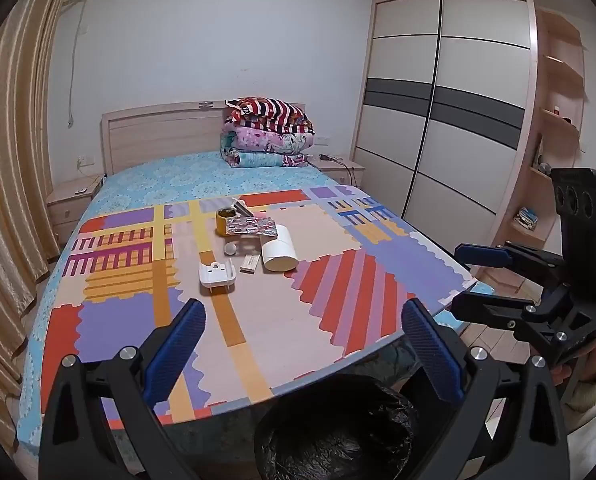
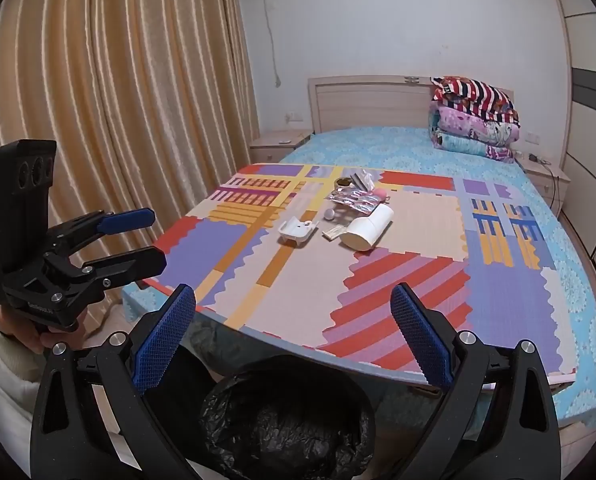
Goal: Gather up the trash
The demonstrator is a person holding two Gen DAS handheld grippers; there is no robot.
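Trash lies on a colourful foam mat [image 1: 282, 320] [image 2: 397, 264] on the bed: a white plastic holder [image 1: 216, 276] [image 2: 296, 231], a white paper roll [image 1: 278, 249] [image 2: 367, 227], a small card [image 1: 250, 263] [image 2: 333, 233], a foil blister pack [image 1: 252, 227] [image 2: 357, 200], a yellow tape roll [image 1: 226, 218] [image 2: 342, 182] and a small white ball [image 1: 230, 249] [image 2: 329, 213]. A bin lined with a black bag [image 1: 337, 436] [image 2: 290, 416] stands at the bed's foot. My left gripper [image 1: 303, 320] [image 2: 150, 236] and right gripper [image 2: 294, 304] [image 1: 463, 276] are open and empty, above the bin.
Folded quilts [image 1: 268, 134] [image 2: 473, 118] are stacked at the headboard. Bedside tables [image 1: 72, 200] [image 2: 543, 178] flank the bed. A curtain [image 2: 118, 100] hangs on the left and a wardrobe [image 1: 441, 112] stands on the right.
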